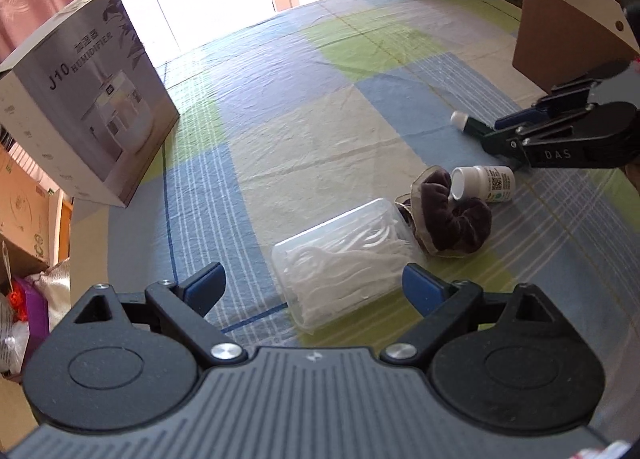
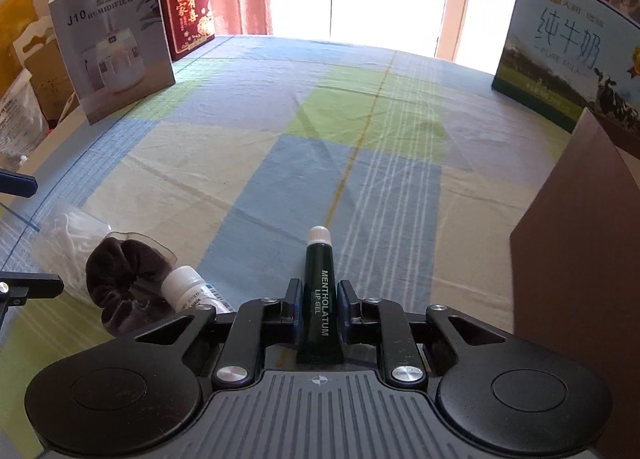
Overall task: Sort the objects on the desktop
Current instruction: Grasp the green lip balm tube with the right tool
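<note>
The right gripper point(image 2: 319, 305) is clamped on the dark green lip gel tube point(image 2: 320, 299), pads pressing its sides, white cap pointing away. The left gripper point(image 1: 314, 287) stands wide open with nothing held, poised over the clear box of floss picks point(image 1: 344, 263). Touching that box on its far side lies a dark scrunchie point(image 1: 452, 219); a small white bottle point(image 1: 484, 183) rests against the scrunchie.
</note>
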{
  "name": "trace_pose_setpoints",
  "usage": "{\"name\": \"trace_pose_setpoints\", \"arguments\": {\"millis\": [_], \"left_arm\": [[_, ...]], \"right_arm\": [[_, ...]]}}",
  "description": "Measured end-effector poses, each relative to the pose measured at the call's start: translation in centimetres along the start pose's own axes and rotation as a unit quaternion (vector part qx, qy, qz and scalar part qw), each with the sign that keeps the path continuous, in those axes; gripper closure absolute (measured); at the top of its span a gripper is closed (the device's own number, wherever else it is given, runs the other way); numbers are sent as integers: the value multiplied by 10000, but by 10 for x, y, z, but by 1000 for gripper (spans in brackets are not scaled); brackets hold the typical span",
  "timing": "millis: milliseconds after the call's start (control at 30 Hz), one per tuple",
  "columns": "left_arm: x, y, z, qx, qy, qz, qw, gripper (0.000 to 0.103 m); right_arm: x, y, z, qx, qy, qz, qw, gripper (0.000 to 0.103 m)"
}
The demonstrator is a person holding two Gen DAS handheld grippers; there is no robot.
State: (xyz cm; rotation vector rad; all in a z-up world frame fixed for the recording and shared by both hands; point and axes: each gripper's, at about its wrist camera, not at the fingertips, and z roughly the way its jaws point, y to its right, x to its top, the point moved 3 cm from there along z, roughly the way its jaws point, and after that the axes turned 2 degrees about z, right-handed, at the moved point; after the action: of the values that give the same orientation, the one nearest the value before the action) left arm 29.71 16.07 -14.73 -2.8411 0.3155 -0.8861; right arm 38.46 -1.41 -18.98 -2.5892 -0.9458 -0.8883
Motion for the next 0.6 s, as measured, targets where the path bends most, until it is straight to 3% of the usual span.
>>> {"name": "trace_pose_setpoints", "arguments": {"millis": [233,467,600], "left_arm": [[4,6,8,-437,196,738,9961,10],[6,10,20,-957,311,1435,9845,10],[6,12,30,-1072,122,1591,9813,20]], "right_arm": [[-27,7,-23,-185,-227,396,9988,88],[-56,9,-51,-130,-335,597,9976,88],[-65,15,-62,-101,-410,828,9957,88]]}}
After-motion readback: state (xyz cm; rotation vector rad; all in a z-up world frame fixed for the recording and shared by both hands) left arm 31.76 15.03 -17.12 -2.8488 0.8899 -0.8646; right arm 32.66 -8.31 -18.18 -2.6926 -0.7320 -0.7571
